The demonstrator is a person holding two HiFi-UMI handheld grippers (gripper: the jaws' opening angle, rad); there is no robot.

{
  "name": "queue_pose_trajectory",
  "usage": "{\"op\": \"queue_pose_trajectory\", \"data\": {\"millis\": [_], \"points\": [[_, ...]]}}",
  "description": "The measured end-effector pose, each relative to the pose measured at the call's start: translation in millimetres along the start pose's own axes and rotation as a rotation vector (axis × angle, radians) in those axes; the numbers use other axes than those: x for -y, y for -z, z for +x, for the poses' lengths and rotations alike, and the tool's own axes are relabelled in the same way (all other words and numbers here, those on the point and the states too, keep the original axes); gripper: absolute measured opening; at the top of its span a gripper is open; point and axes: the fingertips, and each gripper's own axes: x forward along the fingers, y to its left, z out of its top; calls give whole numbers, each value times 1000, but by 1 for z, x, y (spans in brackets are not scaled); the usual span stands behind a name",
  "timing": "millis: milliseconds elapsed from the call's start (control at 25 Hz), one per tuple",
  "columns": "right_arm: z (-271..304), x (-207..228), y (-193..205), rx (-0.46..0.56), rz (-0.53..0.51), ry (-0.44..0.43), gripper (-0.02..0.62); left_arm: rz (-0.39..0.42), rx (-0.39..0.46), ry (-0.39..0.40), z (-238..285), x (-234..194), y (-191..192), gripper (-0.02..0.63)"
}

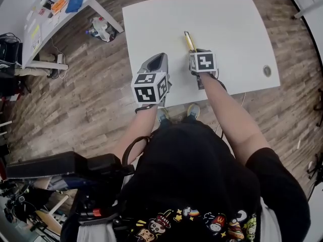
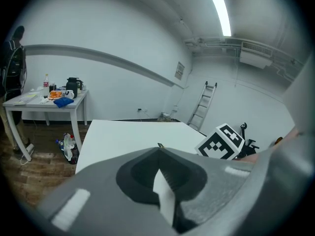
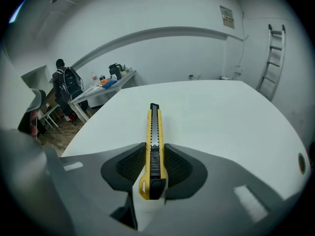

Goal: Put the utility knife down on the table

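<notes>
Nearest the head camera is the person's black shirt (image 1: 202,175), with both forearms reaching forward over a wood floor (image 1: 91,105) toward a white surface (image 1: 232,24). In that view the right gripper (image 1: 195,51) sits over the near middle of the surface, and its own view shows the right gripper (image 3: 153,163) with its ribbed dark jaws clamped on the sides of a yellow knife (image 3: 154,129). The grip is near the knife's black rear end. The knife (image 1: 189,40) points lengthwise away from the person and lies low over the white top; whether it touches the surface cannot be told. The left gripper (image 1: 156,63) hangs just left of the right one, over the surface's near edge and apart from the knife. Its own view shows the left gripper (image 2: 158,173) with its jaws together at the tips and nothing between them. The right gripper's marker cube (image 2: 221,141) stands to its right. A round hole (image 1: 267,70) marks the surface's right side. Well apart, at the far left, a second surface (image 1: 38,32) carries clutter. A ladder (image 2: 202,104) leans on the far wall, and a person with a backpack (image 3: 66,90) stands by the second surface.
</notes>
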Motion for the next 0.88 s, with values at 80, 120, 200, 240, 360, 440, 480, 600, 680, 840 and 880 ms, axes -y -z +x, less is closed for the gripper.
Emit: {"op": "queue_pose_trajectory", "data": {"millis": [80,120,200,240,360,440,480,600,680,840,880], "points": [[3,-1,4,-18,-4,3,141,-6,-7,-2,1,-1,4,0],[4,-1,6,-28,-5,5,141,-9,-10,-2,1,0,6,0],[6,-1,11,-48,-10,7,141,-12,-16,0,1,1,9,0],[7,0,12,-54,-11,9,141,-13,-17,1,1,2,9,0],[11,1,16,-67,-12,14,141,-13,-17,2,1,1,10,0],[12,3,18,-72,-18,18,141,-13,-18,1,-1,0,12,0],[12,3,19,-72,-22,20,141,-12,-19,1,-2,0,13,0],[13,3,18,-67,-25,21,143,-11,-23,-1,-4,0,15,0],[12,2,17,-49,-11,23,144,-9,-28,-2,-6,-1,18,0],[-7,-4,5,49,22,13,195,-3,-30,0,-11,0,21,0],[-18,-7,-1,87,25,5,174,2,-25,2,-12,2,19,0]]}}
